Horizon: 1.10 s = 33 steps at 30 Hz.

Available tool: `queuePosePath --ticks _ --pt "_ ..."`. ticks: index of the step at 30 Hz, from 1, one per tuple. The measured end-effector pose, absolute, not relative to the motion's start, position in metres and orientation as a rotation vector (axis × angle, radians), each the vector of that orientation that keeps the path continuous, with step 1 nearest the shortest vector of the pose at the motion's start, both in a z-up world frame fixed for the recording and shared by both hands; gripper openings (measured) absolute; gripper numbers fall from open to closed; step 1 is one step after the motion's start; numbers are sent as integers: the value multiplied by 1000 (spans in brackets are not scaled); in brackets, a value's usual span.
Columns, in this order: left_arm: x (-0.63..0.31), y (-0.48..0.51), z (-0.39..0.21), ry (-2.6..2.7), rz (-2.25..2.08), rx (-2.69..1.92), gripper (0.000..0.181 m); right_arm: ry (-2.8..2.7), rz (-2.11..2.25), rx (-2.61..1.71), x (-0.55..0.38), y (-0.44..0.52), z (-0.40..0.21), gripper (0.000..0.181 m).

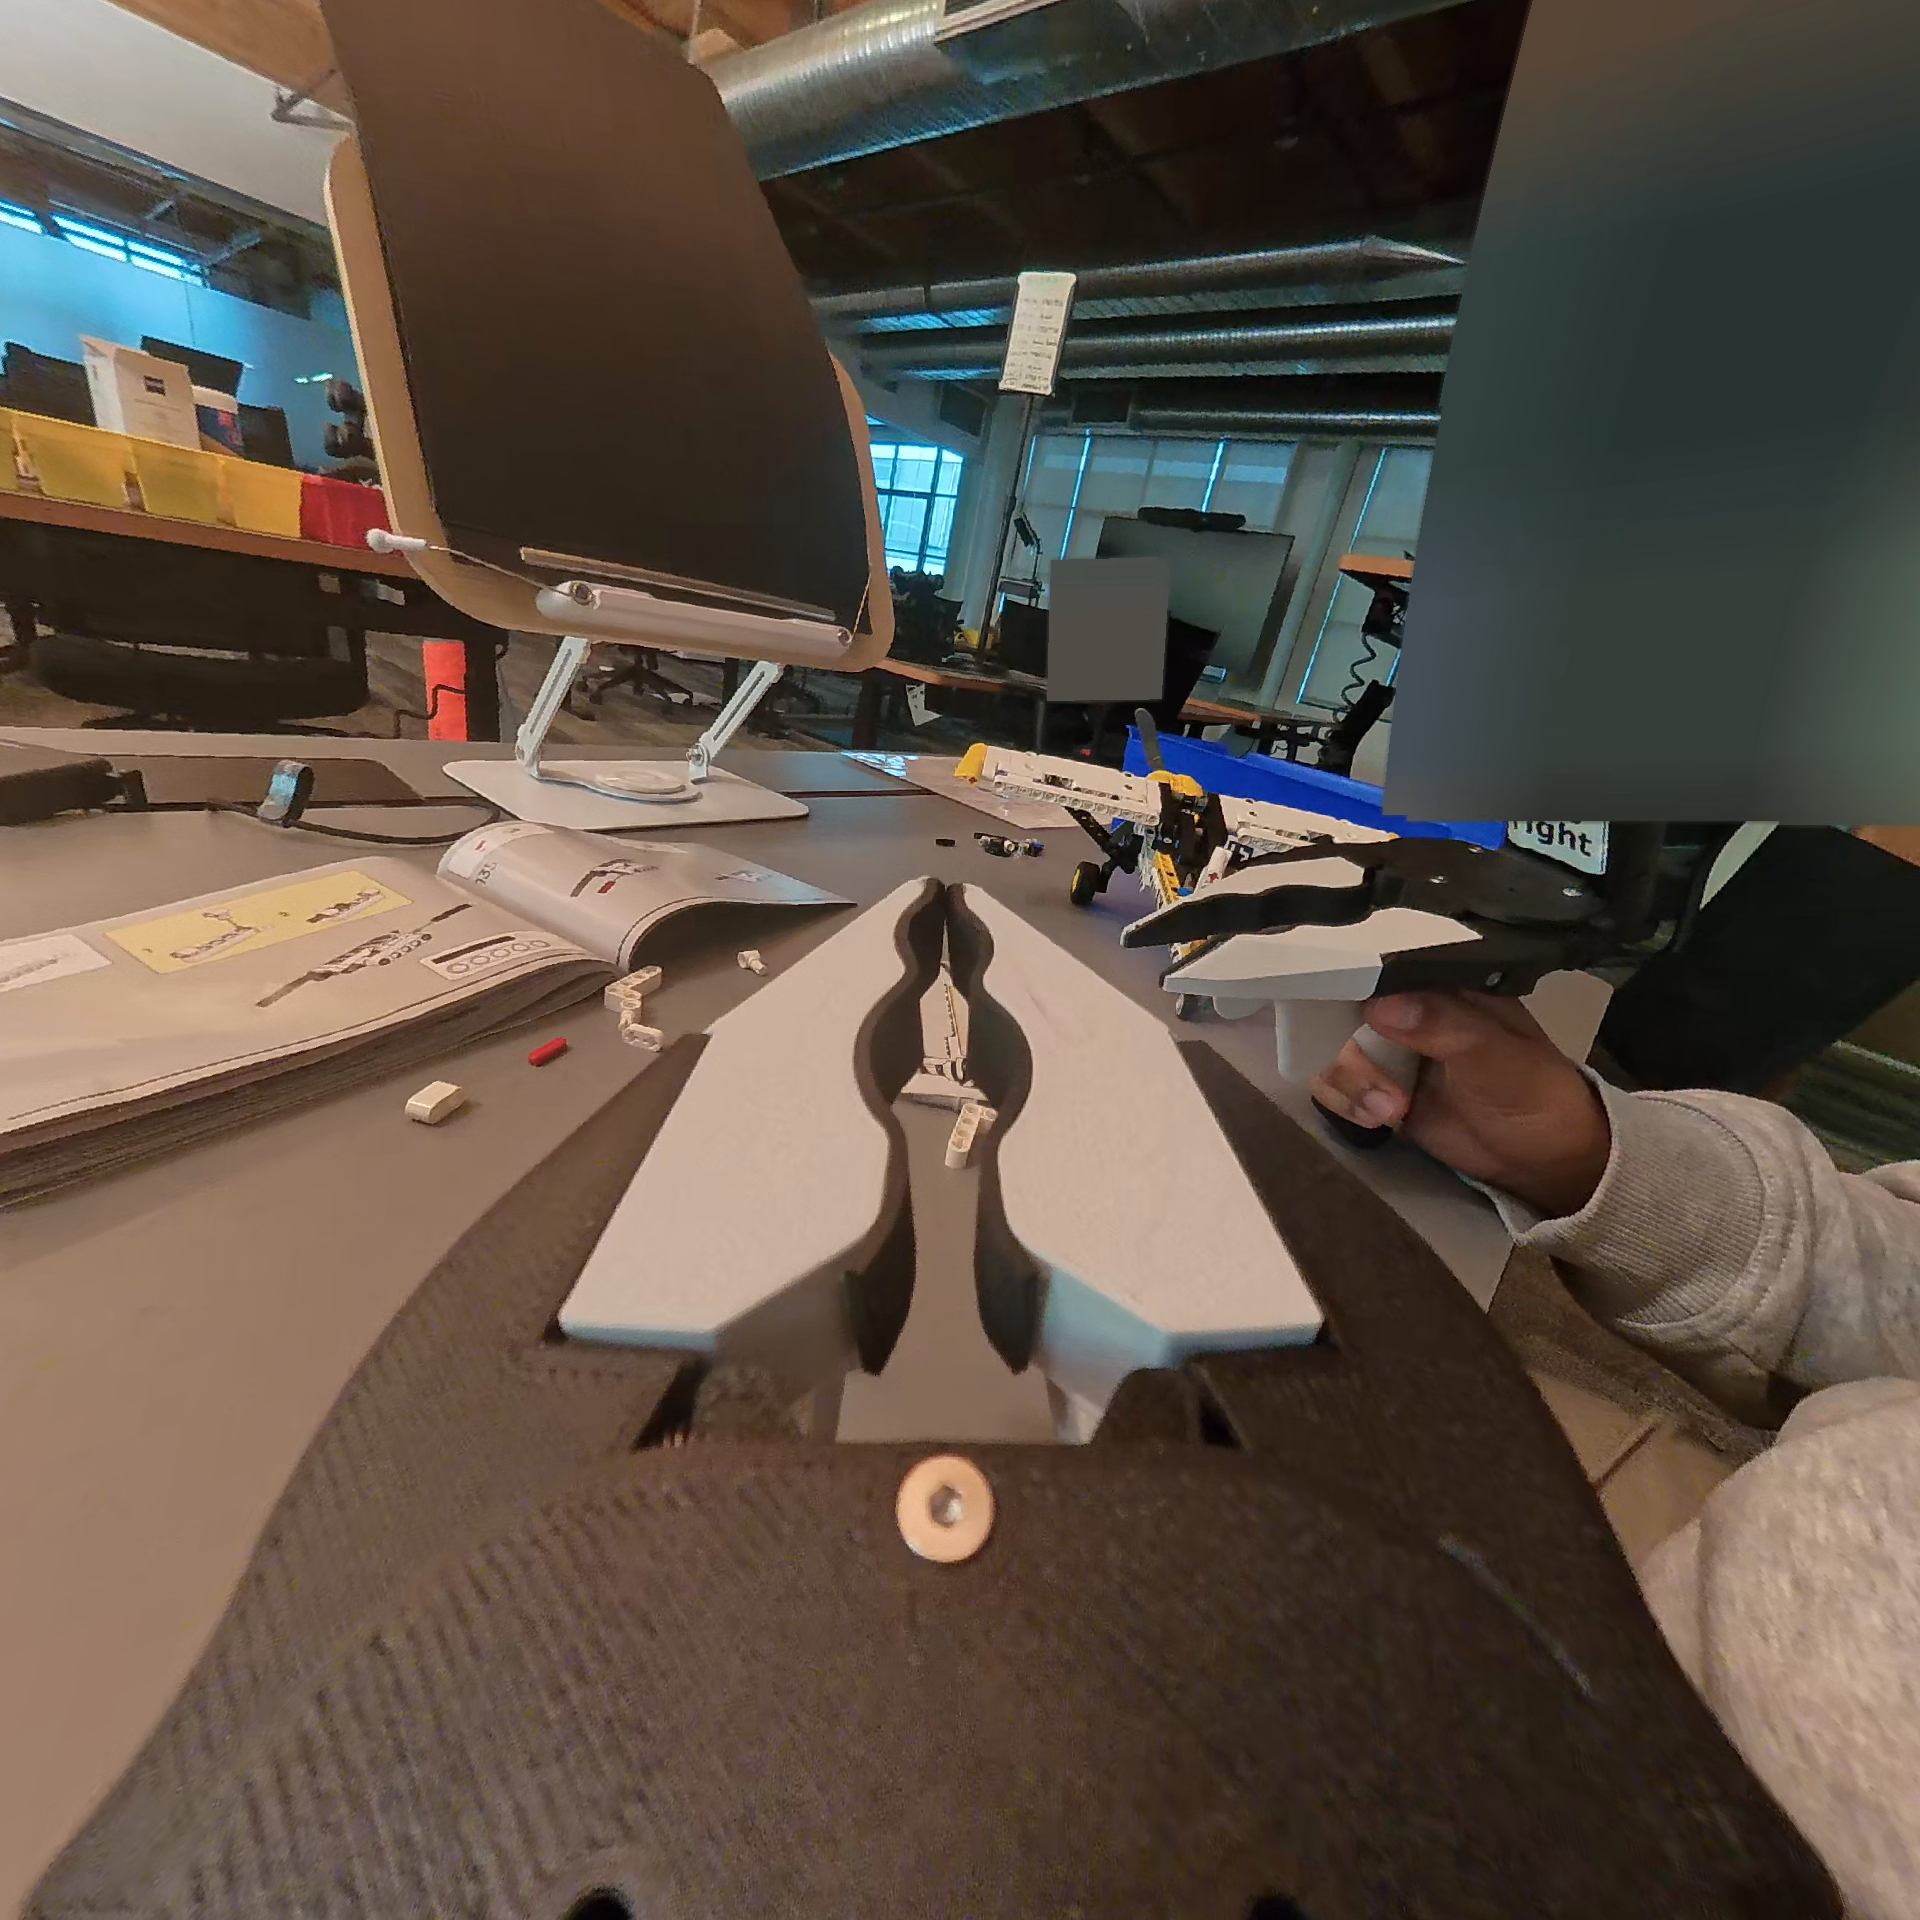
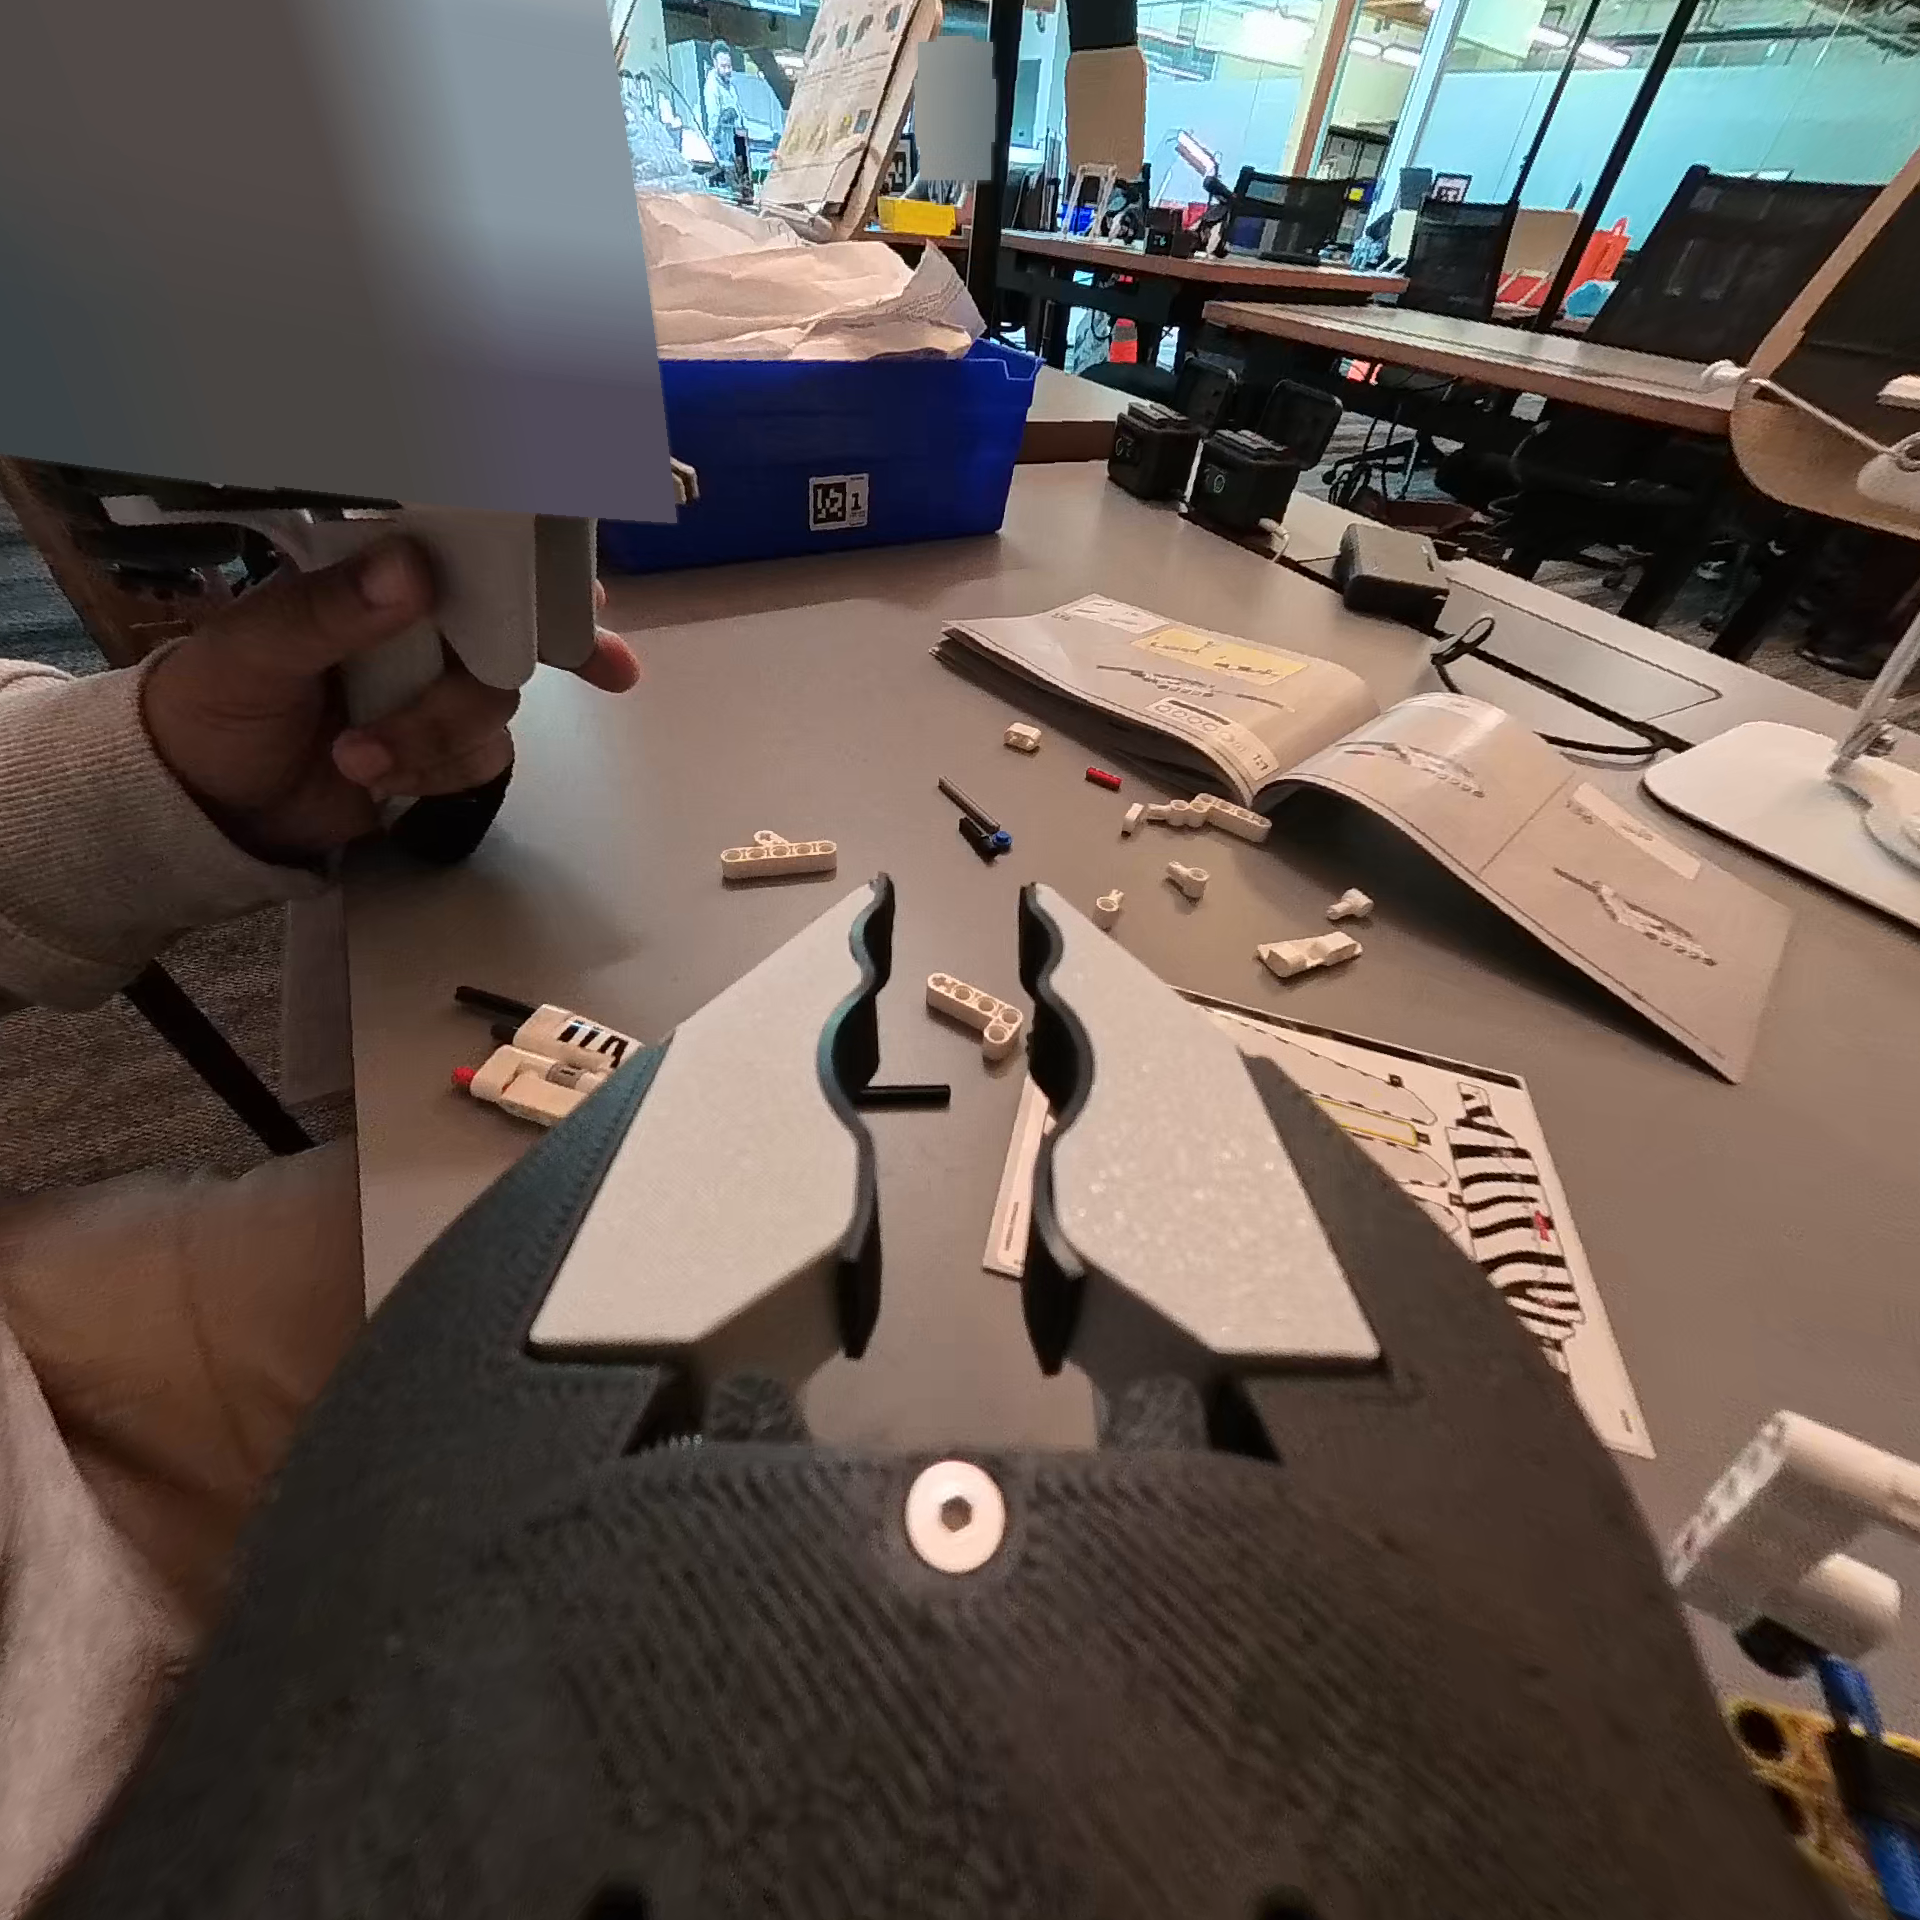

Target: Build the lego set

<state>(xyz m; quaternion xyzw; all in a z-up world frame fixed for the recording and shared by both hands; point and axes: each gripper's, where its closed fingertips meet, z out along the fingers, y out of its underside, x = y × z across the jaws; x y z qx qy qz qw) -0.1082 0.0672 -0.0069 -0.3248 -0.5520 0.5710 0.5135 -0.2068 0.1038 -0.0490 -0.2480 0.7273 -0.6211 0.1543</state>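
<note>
grey tabletop in an open workshop carries everything, and the right gripper (image 2: 954,904) hovers low over it, its grey fingers parted by a narrow gap and holding nothing. just ahead between them lies a small white angled lego beam with holes (image 2: 979,1013), with a short black axle pin (image 2: 902,1093) beside it, so this looks like the lining-up for a pick. the left gripper (image 1: 943,891) has its tips pressed together, empty as far as i can tell; it seems parked while the other works.

around the beam, more loose white lego pieces (image 2: 779,858) are scattered within reach, and a zebra-striped sticker sheet (image 2: 1496,1205) lies flat to the right. farther out sits an open grey instruction booklet (image 2: 1299,727), probably spread for reference, and a blue plastic bin (image 2: 831,457).

only the left wrist view shows the part-built white and yellow lego plane (image 1: 1153,821), standing behind the right gripper, and the tablet on a silver stand (image 1: 623,416). only the right wrist view shows the gap between the right gripper's fingers clearly
</note>
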Motion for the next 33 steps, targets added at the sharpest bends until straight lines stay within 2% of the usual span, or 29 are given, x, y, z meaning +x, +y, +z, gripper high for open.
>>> queuePosePath --ticks 33 --pt "-105 61 -7 -1324 1314 -720 0 2116 -1739 -736 -204 102 -55 24"
